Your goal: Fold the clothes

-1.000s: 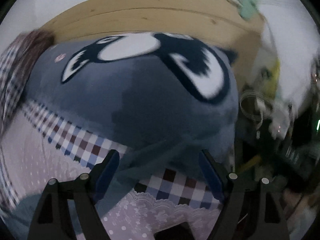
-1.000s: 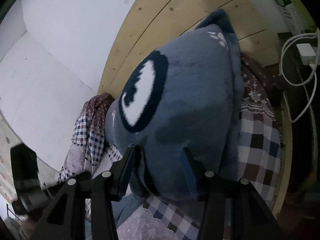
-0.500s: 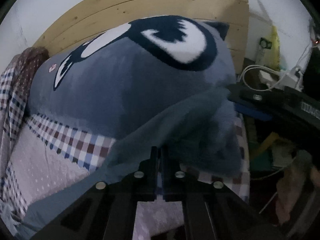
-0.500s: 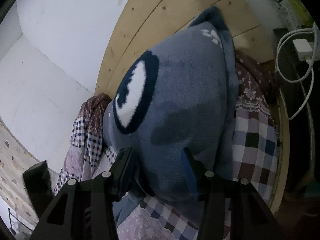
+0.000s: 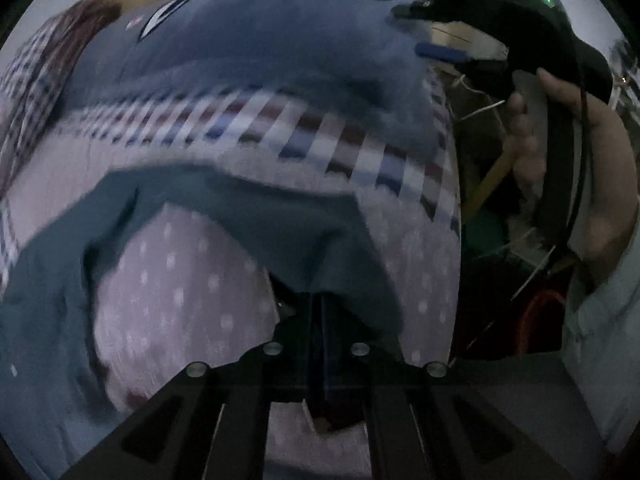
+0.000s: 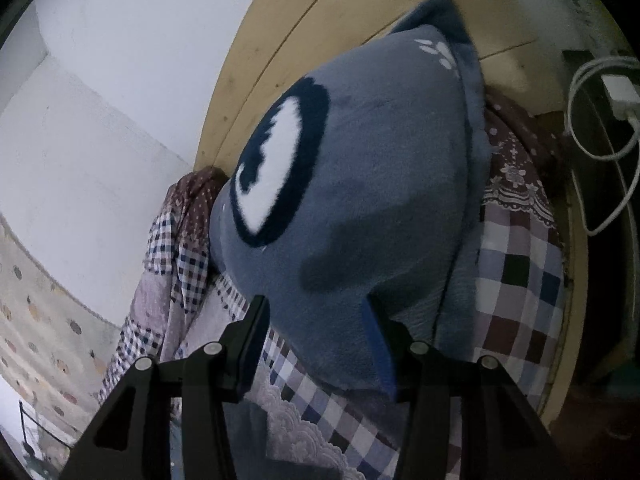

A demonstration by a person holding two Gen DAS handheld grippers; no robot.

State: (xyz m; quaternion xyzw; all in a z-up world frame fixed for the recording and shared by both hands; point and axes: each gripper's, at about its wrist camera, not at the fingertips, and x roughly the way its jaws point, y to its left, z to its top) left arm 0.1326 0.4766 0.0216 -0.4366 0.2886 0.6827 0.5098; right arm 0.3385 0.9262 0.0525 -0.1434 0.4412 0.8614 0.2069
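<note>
Bedspread (image 5: 192, 304), left tongs (image 5: 316, 312) newly clamping garment (image 5: 280, 216)

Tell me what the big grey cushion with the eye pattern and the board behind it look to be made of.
The cushion looks like plush fleece: fuzzy nap, soft matte surface, blurred pattern edges. The board appears to be pale, unpainted wood: visible knots and plank seams; any clear coat can't be judged.

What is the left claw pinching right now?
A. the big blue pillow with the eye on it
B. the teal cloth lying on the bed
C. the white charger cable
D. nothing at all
B: in the left wrist view the left claw is shut, with the teal cloth bunching into its tips, while the blue pillow lies farther back on the bed.
</note>
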